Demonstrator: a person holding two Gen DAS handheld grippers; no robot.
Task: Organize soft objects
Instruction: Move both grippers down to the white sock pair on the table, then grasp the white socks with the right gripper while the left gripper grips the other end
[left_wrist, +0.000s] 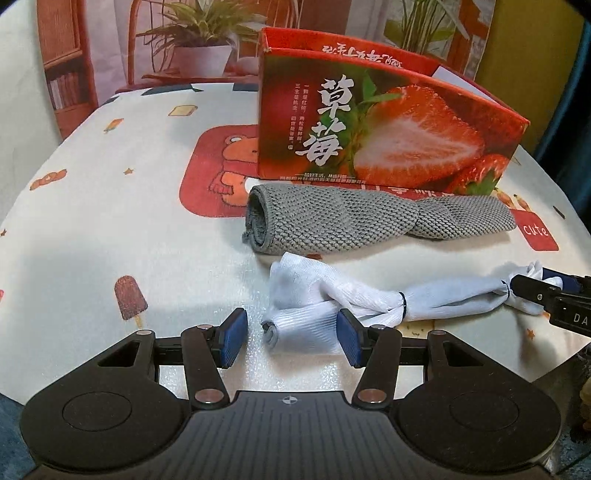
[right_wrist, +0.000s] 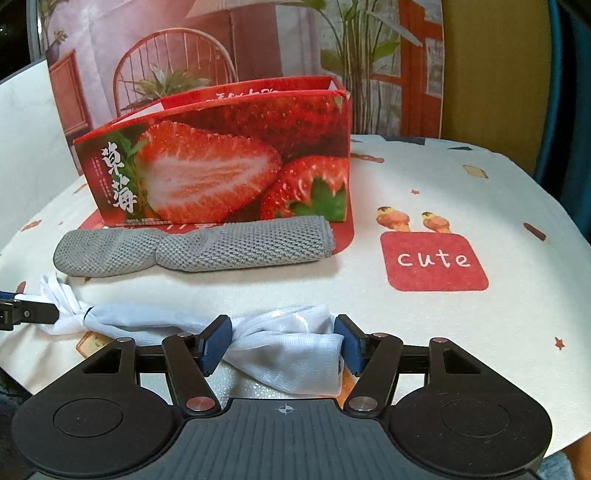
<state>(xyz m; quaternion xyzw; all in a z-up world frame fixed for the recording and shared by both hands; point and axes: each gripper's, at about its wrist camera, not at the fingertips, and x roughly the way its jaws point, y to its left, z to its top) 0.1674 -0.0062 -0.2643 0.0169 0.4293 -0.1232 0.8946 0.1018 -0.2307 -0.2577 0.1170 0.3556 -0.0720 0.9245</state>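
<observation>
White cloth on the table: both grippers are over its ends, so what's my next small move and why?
Probably close the left gripper on the white cloth: its rolled end lies between open pads, a gap beside one. The right gripper straddles the other end, so both could then lift.

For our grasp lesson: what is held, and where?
Left gripper: nothing; its pads loosely straddle the white cloth. Right gripper: cannot be told.

The inside of the strawberry box (left_wrist: 369, 122) is hidden behind its front wall. Its small print is too fine to read. The other gripper (left_wrist: 554, 295) is cut off at the frame edge, perhaps gripping the white cloth (left_wrist: 443, 295).
</observation>
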